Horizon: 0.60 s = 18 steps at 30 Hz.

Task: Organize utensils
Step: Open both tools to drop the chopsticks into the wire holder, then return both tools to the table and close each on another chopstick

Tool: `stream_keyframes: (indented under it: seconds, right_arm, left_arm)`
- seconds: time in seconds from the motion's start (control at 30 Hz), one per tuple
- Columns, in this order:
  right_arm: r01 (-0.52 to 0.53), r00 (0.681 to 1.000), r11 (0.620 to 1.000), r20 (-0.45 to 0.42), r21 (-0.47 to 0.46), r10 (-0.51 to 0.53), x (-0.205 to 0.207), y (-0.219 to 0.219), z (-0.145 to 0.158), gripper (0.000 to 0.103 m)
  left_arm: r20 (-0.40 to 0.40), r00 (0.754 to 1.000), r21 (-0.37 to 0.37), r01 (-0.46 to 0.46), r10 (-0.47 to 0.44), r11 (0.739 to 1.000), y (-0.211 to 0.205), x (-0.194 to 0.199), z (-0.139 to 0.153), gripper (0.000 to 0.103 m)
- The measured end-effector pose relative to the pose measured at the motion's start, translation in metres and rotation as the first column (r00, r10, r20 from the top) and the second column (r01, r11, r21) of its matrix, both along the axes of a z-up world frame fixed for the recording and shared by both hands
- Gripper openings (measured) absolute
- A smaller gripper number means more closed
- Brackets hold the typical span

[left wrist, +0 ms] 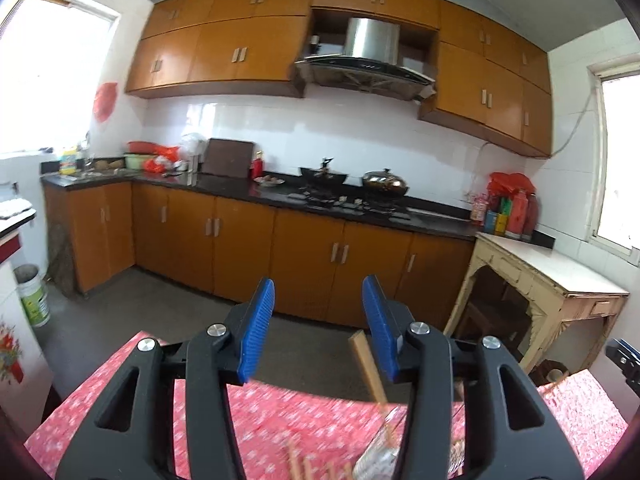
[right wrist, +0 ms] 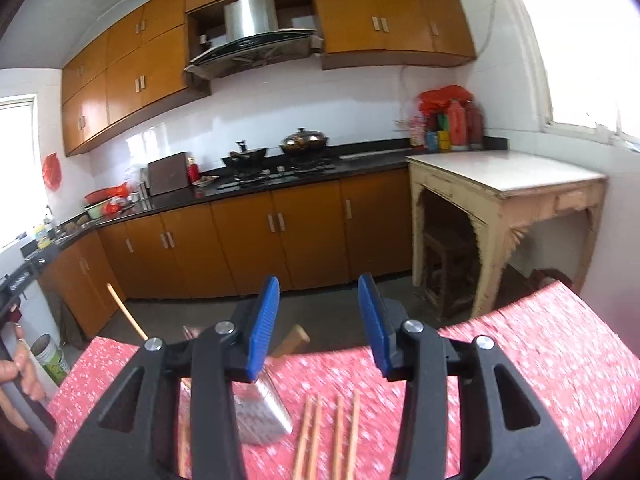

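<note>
- Left claw (left wrist: 318, 300), low centre of the left wrist view: blue pads spread apart, nothing between them.
- Just beside its right pad a wooden handle (left wrist: 366, 364) slants down toward a blurred shiny utensil at the bottom edge; what kind it is cannot be told there.
- Right claw (right wrist: 319, 300), low centre of the right wrist view: pads likewise spread and pinching nothing.
- Under both claws lies the desk (right wrist: 540, 360), covered in a red cloth with small white flowers.
- In the right wrist view, four wooden chopsticks (right wrist: 328, 432) lie loose on the cloth at lower centre, roughly parallel.
- Just left of them a metal spatula (right wrist: 266, 412) lies flat, its wooden handle pointing toward the far edge of the desk.
- At the left edge of that view a hand (right wrist: 22, 372) grips the other tool.
- Beyond the desk: grey floor, then orange cabinets (right wrist: 248, 240) under a black counter.
- Farthest, upper centre: two pans on the stove (right wrist: 280, 170) and a steel range hood (right wrist: 252, 36).
</note>
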State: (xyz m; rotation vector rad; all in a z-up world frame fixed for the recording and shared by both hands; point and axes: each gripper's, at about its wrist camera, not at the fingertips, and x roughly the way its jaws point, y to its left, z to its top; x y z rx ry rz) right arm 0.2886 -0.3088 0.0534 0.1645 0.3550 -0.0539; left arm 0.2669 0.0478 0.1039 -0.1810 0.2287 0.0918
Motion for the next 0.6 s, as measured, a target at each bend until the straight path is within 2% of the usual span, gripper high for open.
stream_keyframes:
  seconds: [0.1, 0.23, 0.3, 0.37, 0.47, 0.6]
  right_arm:
    - [0.017, 0.997, 1.000, -0.080, -0.023, -0.019, -0.020, -0.006, -0.042, 0.042]
    - [-0.014, 0.969, 0.999, -0.245, 0.030, 0.021, -0.032, -0.006, -0.109, 0.039]
    - [-0.032, 0.942, 0.998, -0.333, 0.048, 0.046, -0.034, -0.001, -0.145, 0.029]
    - [-0.042, 0.920, 0.997, -0.387, 0.067, 0.065, -0.035, 0.004, -0.167, 0.019]
    - [-0.043, 0.897, 0.994, -0.433, 0.105, 0.084, -0.038, 0.006, -0.190, 0.016]
    - [-0.055, 0.886, 0.993, -0.453, 0.108, 0.099, -0.039, 0.014, -0.197, 0.016]
  left_arm:
    - [-0.041, 0.999, -0.004, -0.028, 0.028, 1.000, 0.014, -0.025, -0.025, 0.054]
    - [-0.120, 0.992, 0.011, -0.047, 0.048, 0.999, 0.022, -0.049, -0.064, 0.061]
    - [-0.169, 0.985, 0.019, -0.043, 0.045, 0.999, 0.021, -0.060, -0.088, 0.063]
    - [-0.211, 0.977, 0.037, -0.028, 0.035, 0.999, 0.016, -0.066, -0.105, 0.067]
    - [-0.265, 0.964, 0.053, 0.012, 0.003, 0.999, 0.008, -0.077, -0.130, 0.071]
    - [-0.321, 0.946, 0.087, 0.080, -0.048, 0.993, -0.003, -0.086, -0.154, 0.071]
